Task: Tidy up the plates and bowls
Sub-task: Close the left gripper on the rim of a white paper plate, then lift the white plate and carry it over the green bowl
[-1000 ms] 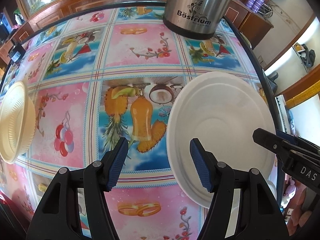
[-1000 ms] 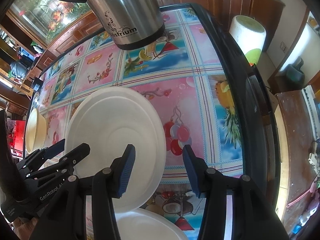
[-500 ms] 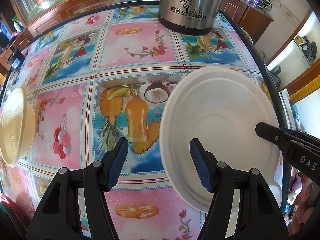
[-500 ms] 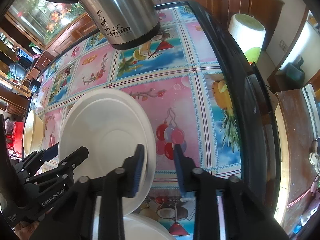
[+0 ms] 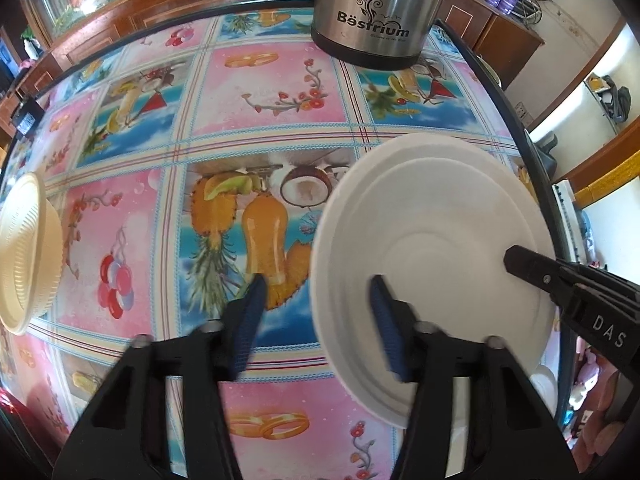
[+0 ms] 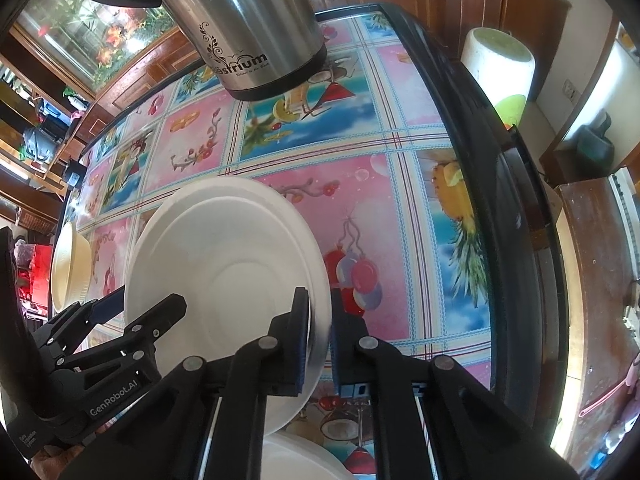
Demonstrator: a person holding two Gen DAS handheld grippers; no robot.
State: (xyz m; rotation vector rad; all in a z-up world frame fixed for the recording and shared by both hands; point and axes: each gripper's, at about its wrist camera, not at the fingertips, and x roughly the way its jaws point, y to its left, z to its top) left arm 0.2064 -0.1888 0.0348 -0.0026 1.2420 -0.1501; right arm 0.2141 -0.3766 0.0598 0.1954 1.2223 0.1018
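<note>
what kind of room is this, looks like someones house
Most likely a home dining or living room: a table with a fruit-print tablecloth, a steel thermos jug, and wooden cabinets along the wall.

left gripper (image 5: 316, 312) jaws closing | right gripper (image 6: 320, 336) jaws clamped

Two wrist fisheyes, close, angled steeply down at the table, both sharing white plate (image 5: 432, 240) (image 6: 224, 256), steel flask (image 5: 380, 4) (image 6: 240, 28)

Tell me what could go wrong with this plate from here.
The right tool pinches only the thin rim of the white plate, so it may flex or slip. The left tool is closing astride the opposite rim; uneven pulls could bend it. The steel flask stands close behind, so a swing could knock it.
</note>
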